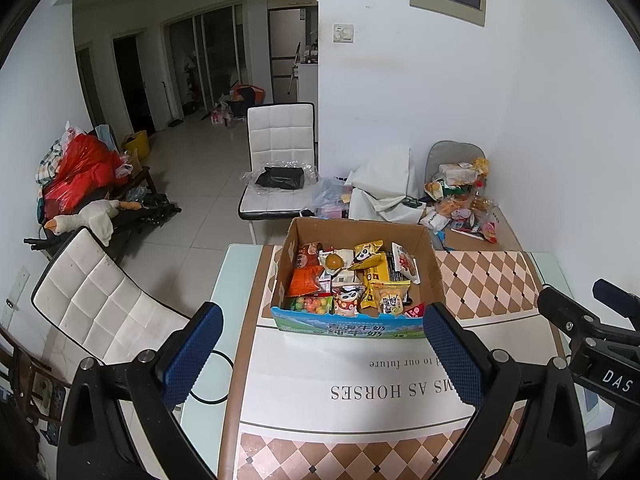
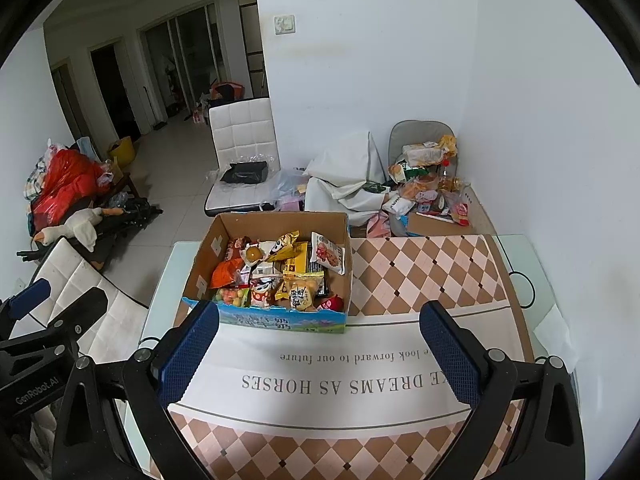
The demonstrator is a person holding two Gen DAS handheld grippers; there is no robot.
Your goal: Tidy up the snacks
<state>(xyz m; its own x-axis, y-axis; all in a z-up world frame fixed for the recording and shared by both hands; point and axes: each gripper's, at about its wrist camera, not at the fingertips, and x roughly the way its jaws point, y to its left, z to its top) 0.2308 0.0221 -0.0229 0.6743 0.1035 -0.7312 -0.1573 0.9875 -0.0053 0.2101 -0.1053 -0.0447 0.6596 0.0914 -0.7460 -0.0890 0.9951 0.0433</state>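
A cardboard box (image 1: 356,276) sits on the checked tablecloth (image 1: 488,284) toward the far side of the table, and the snack packets (image 1: 352,280) lie heaped inside it, overlapping and at odd angles: an orange bag (image 1: 306,280) at the left, a panda-print packet (image 1: 348,300) near the front wall, a yellow packet (image 1: 386,294) beside it, a packet printed with red fruit (image 1: 405,266) leaning at the far right. Both tools hang on the near side of the box, holding nothing: the left gripper (image 1: 320,354) has its blue pads spread wide, and the right gripper (image 2: 320,350) is spread just as wide. Snacks lying in the box suit either a pile waiting to be sorted or one just gathered in, so the pictures do not settle which. Any pick from that heap would go best on a topmost packet, pinched across a flat crimped edge rather than its puffed middle, and lifted straight so neighbours are not dragged along. The left wrist view shows the right tool's black frame at its right edge; the right wrist view shows the left tool at its left edge, more of the bare cloth right of the box, and the glass table edge (image 2: 520,256) beyond.
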